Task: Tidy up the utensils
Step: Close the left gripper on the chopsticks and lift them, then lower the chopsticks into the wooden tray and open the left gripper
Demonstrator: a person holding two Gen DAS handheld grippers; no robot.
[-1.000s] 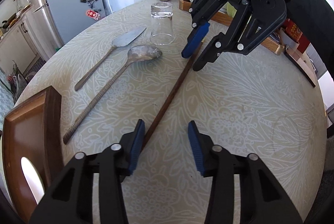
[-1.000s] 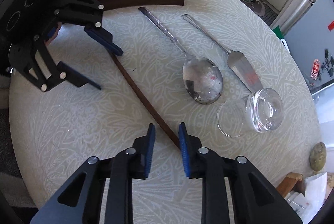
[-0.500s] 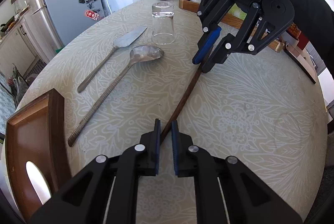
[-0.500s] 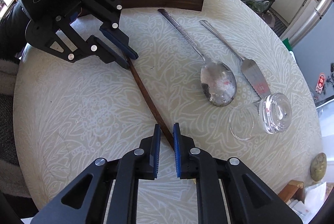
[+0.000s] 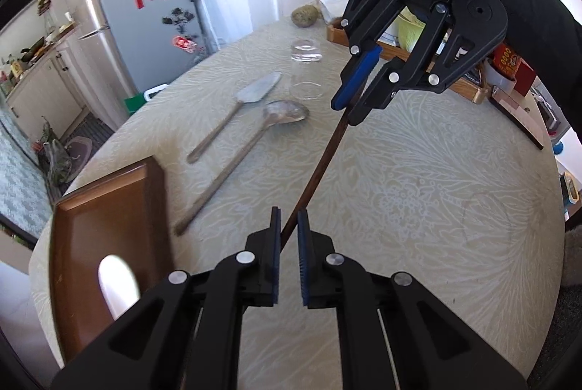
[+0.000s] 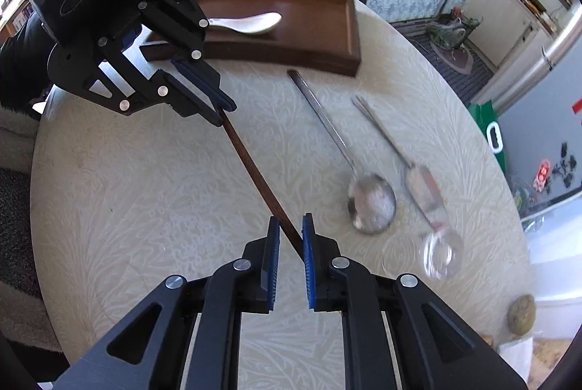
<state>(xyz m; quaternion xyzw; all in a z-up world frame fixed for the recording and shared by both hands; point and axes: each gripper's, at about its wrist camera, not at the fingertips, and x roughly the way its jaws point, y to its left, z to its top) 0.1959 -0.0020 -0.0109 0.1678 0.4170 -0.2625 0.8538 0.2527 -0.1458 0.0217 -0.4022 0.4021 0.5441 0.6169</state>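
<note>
My left gripper (image 5: 289, 226) is clamped on one end of a long dark wooden stick (image 5: 320, 168), its blue pads nearly together with the stick pinched between them. My right gripper (image 6: 291, 233) grips the opposite end the same way, jaws almost closed on the wood. The stick spans the gap between both grippers, above a round table (image 5: 418, 190) covered in a pale leaf-patterned cloth.

Beside the stick, towards the fridge, a large metal spoon (image 6: 371, 204) lies flat on the cloth, and just beyond it a cake server (image 6: 423, 184). An upturned clear glass (image 5: 306, 70) stands near the server's blade. A dark wooden tray (image 6: 327, 37) sits at the table's edge beyond the spoon's handle, with a white ceramic spoon (image 6: 247, 23) lying inside. A silver fridge (image 5: 138, 19) dotted with red magnets stands past the table, with kitchen cabinets (image 5: 40, 88) beside it.
</note>
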